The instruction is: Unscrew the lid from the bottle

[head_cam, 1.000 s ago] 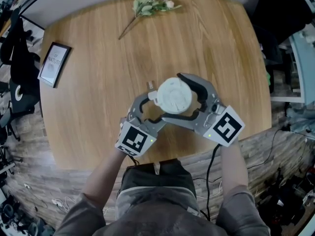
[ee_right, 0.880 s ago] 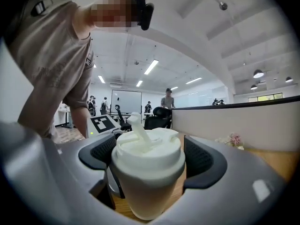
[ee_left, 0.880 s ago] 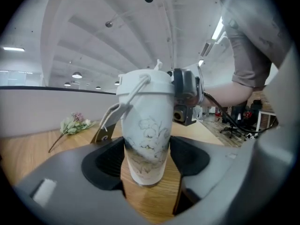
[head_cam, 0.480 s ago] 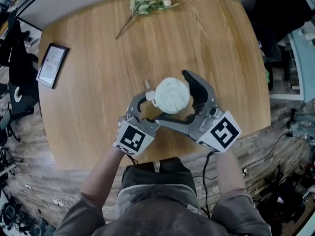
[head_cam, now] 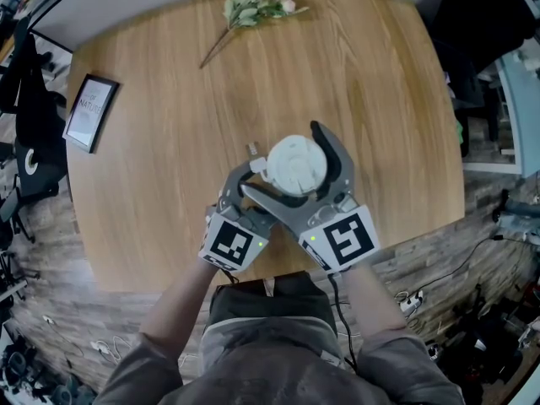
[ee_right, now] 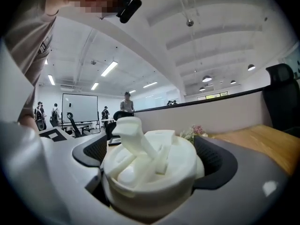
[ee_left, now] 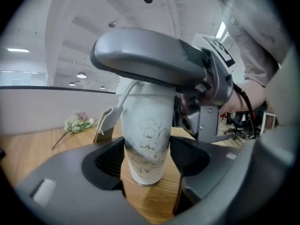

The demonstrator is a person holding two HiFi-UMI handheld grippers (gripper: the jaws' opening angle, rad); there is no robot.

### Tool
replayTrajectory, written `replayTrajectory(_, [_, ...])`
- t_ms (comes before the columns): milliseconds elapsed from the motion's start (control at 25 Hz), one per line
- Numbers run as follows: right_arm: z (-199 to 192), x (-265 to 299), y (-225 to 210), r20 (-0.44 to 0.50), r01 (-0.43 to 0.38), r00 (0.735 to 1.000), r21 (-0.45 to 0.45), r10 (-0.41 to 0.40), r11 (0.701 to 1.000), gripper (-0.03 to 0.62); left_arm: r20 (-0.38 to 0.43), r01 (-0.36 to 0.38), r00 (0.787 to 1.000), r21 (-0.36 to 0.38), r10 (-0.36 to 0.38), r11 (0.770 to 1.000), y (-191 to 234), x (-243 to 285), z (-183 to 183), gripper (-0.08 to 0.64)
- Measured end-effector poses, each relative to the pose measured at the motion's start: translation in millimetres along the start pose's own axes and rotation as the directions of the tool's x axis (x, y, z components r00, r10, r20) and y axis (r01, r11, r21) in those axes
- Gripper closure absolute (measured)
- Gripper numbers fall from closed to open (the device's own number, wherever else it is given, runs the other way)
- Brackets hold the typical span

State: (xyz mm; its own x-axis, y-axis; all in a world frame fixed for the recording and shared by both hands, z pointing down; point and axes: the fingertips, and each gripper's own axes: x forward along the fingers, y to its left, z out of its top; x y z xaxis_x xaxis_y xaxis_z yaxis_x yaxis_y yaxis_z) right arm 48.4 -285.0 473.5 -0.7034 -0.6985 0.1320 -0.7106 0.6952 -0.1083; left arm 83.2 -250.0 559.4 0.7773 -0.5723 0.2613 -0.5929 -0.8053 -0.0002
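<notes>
1. The bottle (ee_left: 145,139) stands upright on the counter (head_cam: 169,142), long axis vertical. The left gripper (ee_left: 146,156) has its jaws clamped low on the body, a pad on each side.
2. Up top, the right gripper (ee_right: 149,149) comes in near level. The white lid (ee_right: 154,172) sits between its jaws, which have just been opening and stand wide, apparently off the rim.
3. The lid looks centred in those jaws, so closing and twisting about the upright axis seems next.

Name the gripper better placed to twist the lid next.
Right. The right gripper brackets the lid, its jaws having just been opening; the left gripper clamps the bottle low down, steadying it.
</notes>
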Motion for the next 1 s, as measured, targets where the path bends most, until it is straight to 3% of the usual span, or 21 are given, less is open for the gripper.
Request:
replayTrajectory(120, [-5.5,-1.4,5.4,-0.046,-0.060,0.997,-0.021,0.059,0.998,0.011,0.007,0.009,1.000,-0.009,-0.009,1.000,-0.4,-0.6,-0.5,0.256])
replayTrajectory(240, [-10.6,-4.0,16.8,-0.109,-0.248,0.964,-0.041,0.243,0.968,0.012,0.014,0.035,0.999,-0.004,-0.035,0.999,-0.2,-1.3,-0.4,0.258])
replayTrajectory(320, [-14.0,-8.1,25.5,-0.153,-0.420,0.900,-0.046,0.409,0.906,0.012,0.017,0.054,0.998,0.006,-0.055,0.998,0.3,-1.9,0.0,0.258])
replayTrajectory(400, [-16.2,-12.4,32.5,-0.192,-0.569,0.812,-0.053,0.551,0.820,0.014,0.008,0.076,0.997,0.014,-0.076,0.997,0.6,-2.6,-0.8,0.259])
replayTrajectory(480, [-16.2,-14.9,37.9,-0.220,-0.662,0.739,-0.066,0.637,0.746,0.015,-0.001,0.100,0.995,0.026,-0.100,0.995,0.6,-3.2,-1.7,0.259])
replayTrajectory(560, [-15.2,-15.9,41.0,-0.231,-0.704,0.701,-0.075,0.674,0.706,0.017,-0.001,0.114,0.993,0.035,-0.114,0.993,0.8,-3.5,-1.8,0.261])
replayTrajectory(760, [-13.0,-16.2,41.4,-0.224,-0.699,0.706,-0.069,0.671,0.712,0.025,-0.012,0.123,0.992,0.045,-0.122,0.991,1.2,-3.7,-1.8,0.259])
replayTrajectory(1000, [-5.5,-10.8,40.1,-0.211,-0.647,0.753,-0.072,0.623,0.759,0.037,-0.050,0.096,0.994,0.033,-0.094,0.995,2.8,-4.2,-4.4,0.258])
